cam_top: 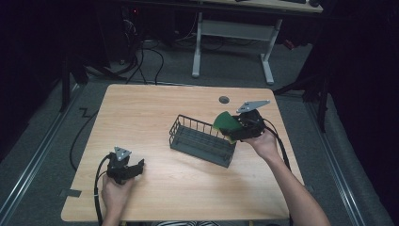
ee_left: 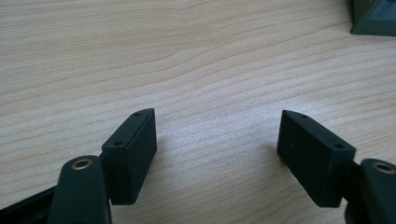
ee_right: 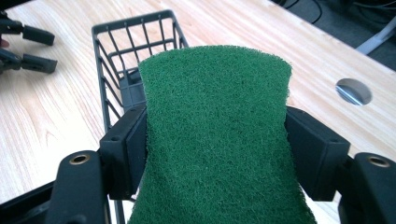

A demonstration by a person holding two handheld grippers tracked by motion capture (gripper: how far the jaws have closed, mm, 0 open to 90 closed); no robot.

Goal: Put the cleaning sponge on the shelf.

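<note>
The right tongs (cam_top: 234, 128) sit right of centre in the high view, at the near-right end of a dark wire basket (cam_top: 202, 140), and they are clamped on a green scouring pad (cam_top: 226, 122). In the right gripper view the pad (ee_right: 217, 135) fills the middle of the frame, pinched in at its waist where the two black pads (ee_right: 126, 149) press on its left and right edges, and it flares wider above and below that grip. Behind the pad, in the upper left of that view, the basket (ee_right: 135, 46) stands with its open grid wall facing the camera (the pad hides most of its inside). The pad is held in the air, over the basket's end rather than inside it, as far as the high view tells.

The left tongs (cam_top: 134, 168) rest low in the lower left of the high view, well apart from the basket, on the light wooden counter (cam_top: 155, 108). In the left gripper view they stand wide, with bare wood grain of the counter (ee_left: 205, 60) between the two black pads (ee_left: 133, 154) and nothing held. A dark corner of the basket (ee_left: 376, 18) shows at the upper right edge of that view. A round cable hole (cam_top: 224, 99) lies in the counter beyond the basket, upper centre.
</note>
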